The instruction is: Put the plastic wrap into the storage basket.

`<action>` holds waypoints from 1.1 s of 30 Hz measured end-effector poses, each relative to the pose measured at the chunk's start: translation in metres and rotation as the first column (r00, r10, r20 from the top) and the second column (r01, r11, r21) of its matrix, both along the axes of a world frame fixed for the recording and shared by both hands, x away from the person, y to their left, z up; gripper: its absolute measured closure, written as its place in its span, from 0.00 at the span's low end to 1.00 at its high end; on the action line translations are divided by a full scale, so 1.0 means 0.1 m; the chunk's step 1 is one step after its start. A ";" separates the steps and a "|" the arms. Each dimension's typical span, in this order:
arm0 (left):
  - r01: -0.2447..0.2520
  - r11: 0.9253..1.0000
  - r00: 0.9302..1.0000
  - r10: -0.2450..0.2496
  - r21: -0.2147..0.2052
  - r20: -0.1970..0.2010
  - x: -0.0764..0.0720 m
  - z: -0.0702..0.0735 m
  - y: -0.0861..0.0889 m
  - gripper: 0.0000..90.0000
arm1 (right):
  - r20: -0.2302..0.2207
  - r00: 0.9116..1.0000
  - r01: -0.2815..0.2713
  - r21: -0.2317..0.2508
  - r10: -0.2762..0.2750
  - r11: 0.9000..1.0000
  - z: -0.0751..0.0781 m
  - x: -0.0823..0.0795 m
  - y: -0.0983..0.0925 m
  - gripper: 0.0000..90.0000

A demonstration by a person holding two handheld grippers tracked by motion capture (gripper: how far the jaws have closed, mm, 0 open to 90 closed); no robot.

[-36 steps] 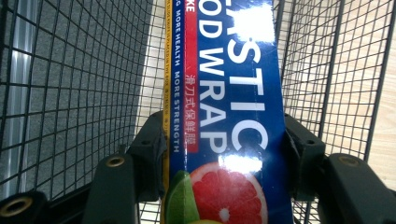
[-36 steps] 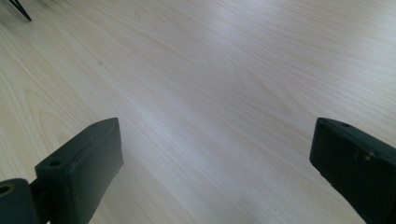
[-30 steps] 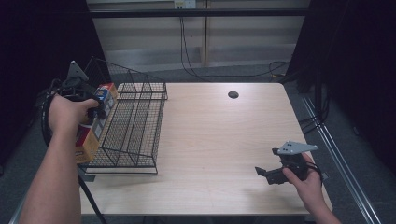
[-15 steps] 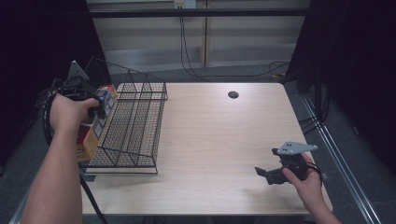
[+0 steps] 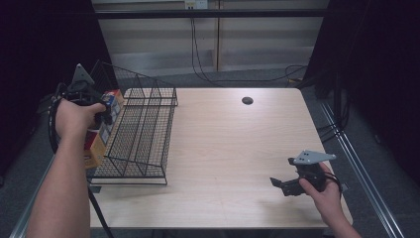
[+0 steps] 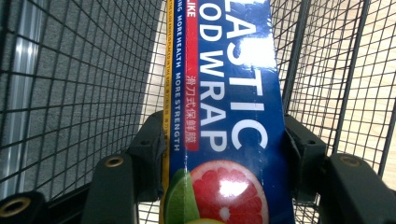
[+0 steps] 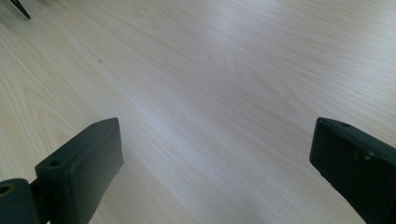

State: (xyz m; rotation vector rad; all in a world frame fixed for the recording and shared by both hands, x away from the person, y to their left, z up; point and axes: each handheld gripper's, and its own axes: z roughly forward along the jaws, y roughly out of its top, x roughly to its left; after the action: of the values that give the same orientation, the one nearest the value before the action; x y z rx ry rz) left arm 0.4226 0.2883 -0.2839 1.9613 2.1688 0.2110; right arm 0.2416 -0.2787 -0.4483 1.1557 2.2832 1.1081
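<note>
Wrap box unmoved over the last second, left grip unchanged.
Left gripper (image 6: 219, 154) is clamping the plastic wrap box (image 6: 224, 116) beside the wire basket (image 5: 143, 134), not yet in; right gripper (image 7: 212, 172) is idling open above the table (image 5: 237, 148).

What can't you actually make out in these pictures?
- Plastic wrap box: in the left gripper view its ends run past the picture's edges; in the high view the hand covers its middle.
- Small dark round spot on the table: high view, too small to identify.
</note>
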 end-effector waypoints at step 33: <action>0.024 0.997 0.996 -0.017 -0.077 0.091 -0.03 0.19 -0.22 0.40 | -0.003 1.000 -0.016 -0.005 0.016 1.000 0.01 -0.02 0.01 0.03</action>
State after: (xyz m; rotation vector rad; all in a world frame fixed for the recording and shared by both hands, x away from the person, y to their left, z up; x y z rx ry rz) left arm 0.4201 0.2662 -0.2645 1.8928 2.0683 0.2040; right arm 0.2400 -0.2779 -0.4476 1.1398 2.2995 1.1060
